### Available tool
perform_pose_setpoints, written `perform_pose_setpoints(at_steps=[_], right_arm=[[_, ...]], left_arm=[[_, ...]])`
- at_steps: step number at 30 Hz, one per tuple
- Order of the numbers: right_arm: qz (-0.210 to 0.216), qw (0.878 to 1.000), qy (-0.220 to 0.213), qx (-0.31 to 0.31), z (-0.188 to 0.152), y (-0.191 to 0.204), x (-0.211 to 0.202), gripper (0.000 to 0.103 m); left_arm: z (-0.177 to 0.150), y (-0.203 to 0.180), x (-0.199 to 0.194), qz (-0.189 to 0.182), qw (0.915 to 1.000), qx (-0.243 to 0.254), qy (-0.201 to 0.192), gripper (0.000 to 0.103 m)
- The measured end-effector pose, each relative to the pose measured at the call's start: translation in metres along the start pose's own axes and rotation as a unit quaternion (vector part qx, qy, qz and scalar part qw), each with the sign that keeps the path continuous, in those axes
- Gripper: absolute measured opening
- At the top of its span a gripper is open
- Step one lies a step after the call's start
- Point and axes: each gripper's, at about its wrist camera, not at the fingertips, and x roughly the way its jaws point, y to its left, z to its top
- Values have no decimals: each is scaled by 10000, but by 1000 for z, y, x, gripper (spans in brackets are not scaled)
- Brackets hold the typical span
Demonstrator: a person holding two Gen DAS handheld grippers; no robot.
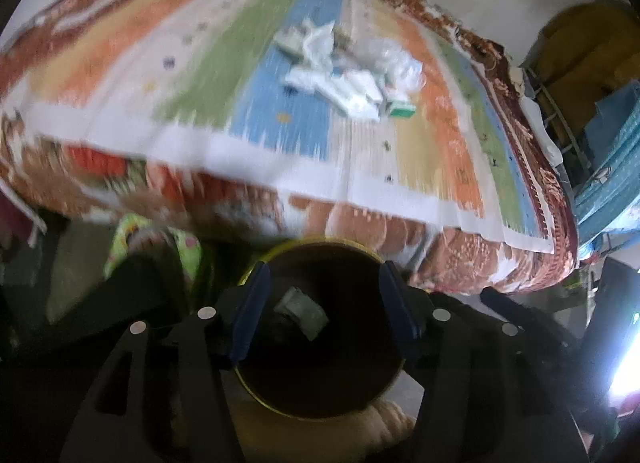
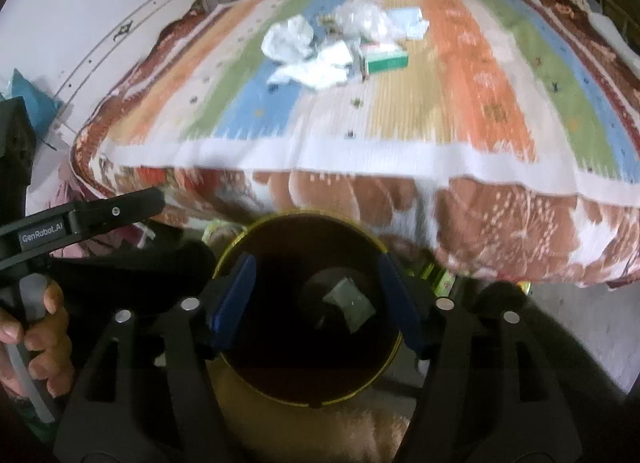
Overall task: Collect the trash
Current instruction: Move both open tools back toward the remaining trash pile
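Note:
A dark round bin with a yellow rim [image 1: 316, 243] [image 2: 304, 215] stands on the floor below the bed's edge. My left gripper [image 1: 324, 287] hangs over its mouth, open, with nothing between its blue pads. A pale crumpled scrap [image 1: 302, 313] lies down inside the bin. My right gripper [image 2: 316, 287] hovers over the same bin, open and empty, above a grey scrap [image 2: 350, 303] at the bottom. A heap of trash [image 1: 352, 63] [image 2: 340, 51] lies on the striped bedspread: white crumpled bags and papers and a small green box [image 1: 402, 109] [image 2: 386, 59].
The bed wears a striped cover [image 1: 180, 75] [image 2: 480, 75] over a red-brown floral blanket [image 2: 520, 223]. A hand [image 2: 36, 339] grips the left gripper's handle at the left of the right wrist view. Shelving and blue cloth [image 1: 608, 167] stand to the right of the bed.

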Motion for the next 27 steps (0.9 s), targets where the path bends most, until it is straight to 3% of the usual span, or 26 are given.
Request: perform_pose_setpoints(at_steps=[5,8,12,15,19,27], right_arm=[[28,9997,-221,-20,19,-3,-12,67],[8,9991,-414,-127,33,-2,-21,74],[-79,9981,-544,-271,47,-1,-27,77],[-72,9977,-600,-312,59,-2,-29,84],[-228,9960,-762,-394,79,-5,-29,94],[-268,9950,-850,-459,115,-12,-13,94]], left_arm=[[19,-9,-20,103,9984,342,-445,70],[34,-8,-25,153,9978,382,-524,73],[48,-18,-20,115,9969,684,-375,89],[59,-26,-22,293,9940,853,-622,96],[82,-30,-14,603,9916,877,-741,97],[121,-29,-2,907,9851,1146,-903,97]])
